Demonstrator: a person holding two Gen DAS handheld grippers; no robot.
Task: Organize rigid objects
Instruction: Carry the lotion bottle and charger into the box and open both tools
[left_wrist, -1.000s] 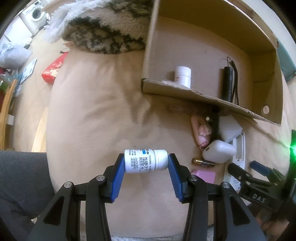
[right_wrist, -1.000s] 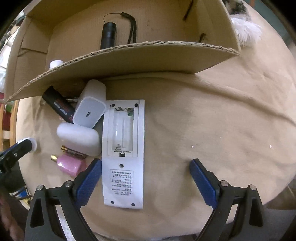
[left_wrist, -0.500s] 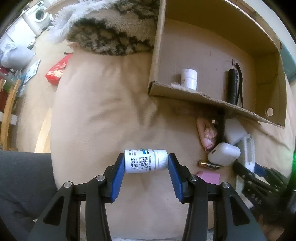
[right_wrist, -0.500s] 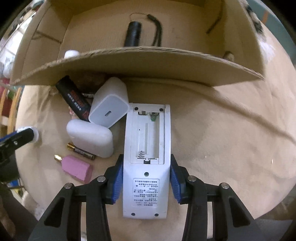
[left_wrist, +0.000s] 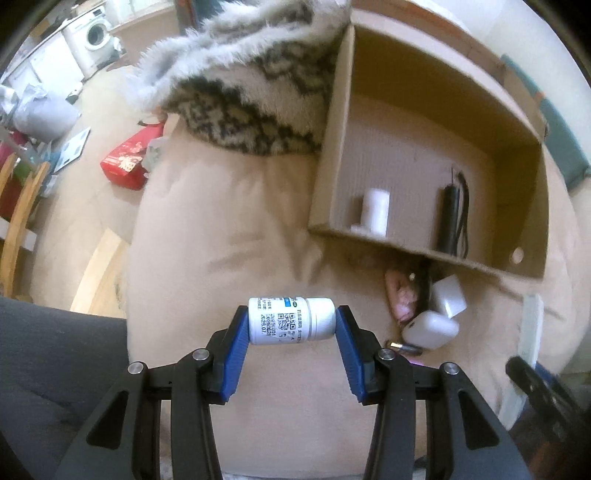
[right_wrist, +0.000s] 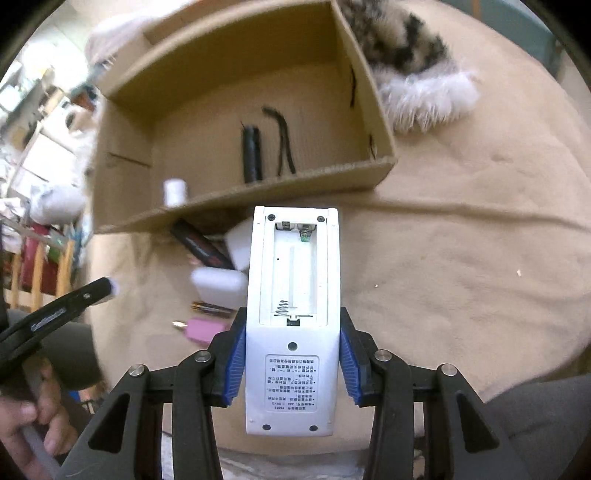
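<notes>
Left gripper (left_wrist: 291, 326): clamped end to end on a white bottle (left_wrist: 291, 320); bottle lies crosswise between the blue pads, cap toward the right pad, held above the tan blanket (left_wrist: 221, 229).
Right gripper (right_wrist: 291, 360): clamped on the sides of a white remote (right_wrist: 292, 314); remote's back faces the camera, battery bay uncovered, spring visible, printed label near the lower end.
Box (left_wrist: 436, 122): cardboard, top uncovered, resting on the blanket beyond both grippers.
Box contents: a small white jar (left_wrist: 375, 211) standing near the front wall; a black flashlight (left_wrist: 448, 218) with a cord, to the jar's right in the left view.
Loose pile: just outside the box's front wall, on the blanket: white charger (left_wrist: 448, 295), white case (left_wrist: 430, 329), battery (left_wrist: 404, 346), pink block (right_wrist: 205, 328), dark red-and-black stick (right_wrist: 201, 245).
Throw (left_wrist: 251, 92): furry, patterned, against the box's left wall in the left view.
Person: a hand (right_wrist: 33, 428) on the left gripper's handle, lower left of the right view.
</notes>
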